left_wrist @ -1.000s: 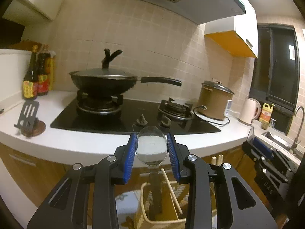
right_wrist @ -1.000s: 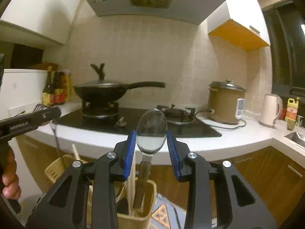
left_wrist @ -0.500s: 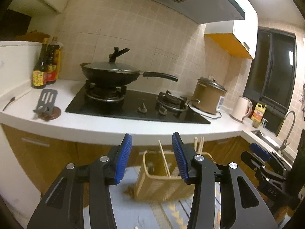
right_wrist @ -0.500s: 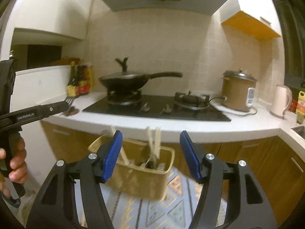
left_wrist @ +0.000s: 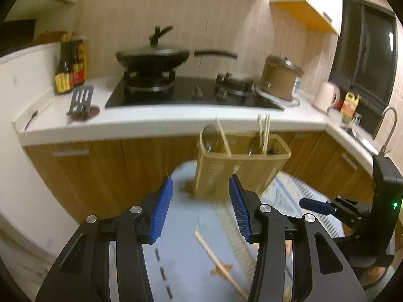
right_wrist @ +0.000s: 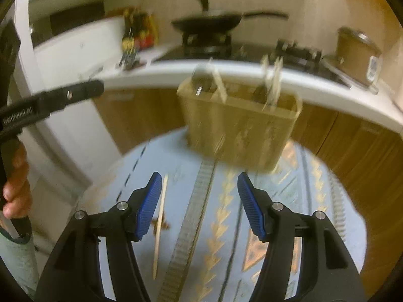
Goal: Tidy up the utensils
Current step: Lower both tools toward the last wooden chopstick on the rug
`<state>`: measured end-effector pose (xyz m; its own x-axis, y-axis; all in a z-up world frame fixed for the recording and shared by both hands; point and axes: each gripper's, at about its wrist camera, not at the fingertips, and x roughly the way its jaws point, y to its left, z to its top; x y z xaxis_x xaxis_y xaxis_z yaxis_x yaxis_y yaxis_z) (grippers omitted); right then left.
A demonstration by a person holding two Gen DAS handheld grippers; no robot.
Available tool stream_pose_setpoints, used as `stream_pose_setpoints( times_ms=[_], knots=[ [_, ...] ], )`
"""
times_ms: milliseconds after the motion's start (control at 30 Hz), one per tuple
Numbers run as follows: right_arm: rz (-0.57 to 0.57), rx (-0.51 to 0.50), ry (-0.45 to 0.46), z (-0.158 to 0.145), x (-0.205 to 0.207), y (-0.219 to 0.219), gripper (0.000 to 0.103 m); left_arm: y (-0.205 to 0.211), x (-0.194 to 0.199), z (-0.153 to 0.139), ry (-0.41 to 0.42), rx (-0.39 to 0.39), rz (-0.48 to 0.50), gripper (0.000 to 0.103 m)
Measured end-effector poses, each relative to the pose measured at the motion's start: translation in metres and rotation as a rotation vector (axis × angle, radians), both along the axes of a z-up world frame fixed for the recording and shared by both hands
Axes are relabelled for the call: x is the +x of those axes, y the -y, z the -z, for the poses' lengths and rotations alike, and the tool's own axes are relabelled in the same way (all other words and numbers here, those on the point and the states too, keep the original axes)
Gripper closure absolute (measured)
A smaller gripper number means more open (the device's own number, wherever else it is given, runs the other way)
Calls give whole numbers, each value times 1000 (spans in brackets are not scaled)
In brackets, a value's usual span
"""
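Note:
A tan slotted utensil basket stands on a blue patterned cloth, straight ahead of both grippers. Spoons and upright chopsticks sit in its compartments. One loose chopstick lies on the cloth, below and between the left fingers; in the right wrist view this chopstick lies just beside the left-hand finger. My left gripper is open and empty, short of the basket. My right gripper is open wider, also empty, above the cloth in front of the basket.
Behind the basket runs a white counter with a black hob, a lidded wok, sauce bottles, a slotted spatula, a brown cooker and a kettle. A hand holds the left gripper's handle.
Each gripper held a spoon over the basket a second ago; both let go, opened, drew back and tilted down. The spoons now stand in the basket, and the cloth and loose chopstick came into view.

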<state>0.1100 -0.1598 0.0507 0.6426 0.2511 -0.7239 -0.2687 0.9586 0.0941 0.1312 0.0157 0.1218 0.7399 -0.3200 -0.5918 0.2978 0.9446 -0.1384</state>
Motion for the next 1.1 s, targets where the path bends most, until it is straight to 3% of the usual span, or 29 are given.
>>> stream_pose_setpoints(
  times_ms=[233, 667, 833, 1000, 1100],
  knots=[
    [-59, 18, -206, 39, 16, -26, 44, -19, -15, 41, -86, -37, -14, 58],
    [-51, 63, -318, 74, 25, -35, 47, -42, -24, 107, -219, -103, -64, 58],
    [-63, 57, -358, 84, 32, -45, 49, -43, -27, 116, -230, -95, -70, 58],
    [-35, 59, -311, 86, 29, -42, 49, -41, -27, 118, -232, -95, -69, 58],
    [27, 59, -159, 73, 17, -27, 49, -34, -29, 118, -187, -86, -85, 58]
  ],
)
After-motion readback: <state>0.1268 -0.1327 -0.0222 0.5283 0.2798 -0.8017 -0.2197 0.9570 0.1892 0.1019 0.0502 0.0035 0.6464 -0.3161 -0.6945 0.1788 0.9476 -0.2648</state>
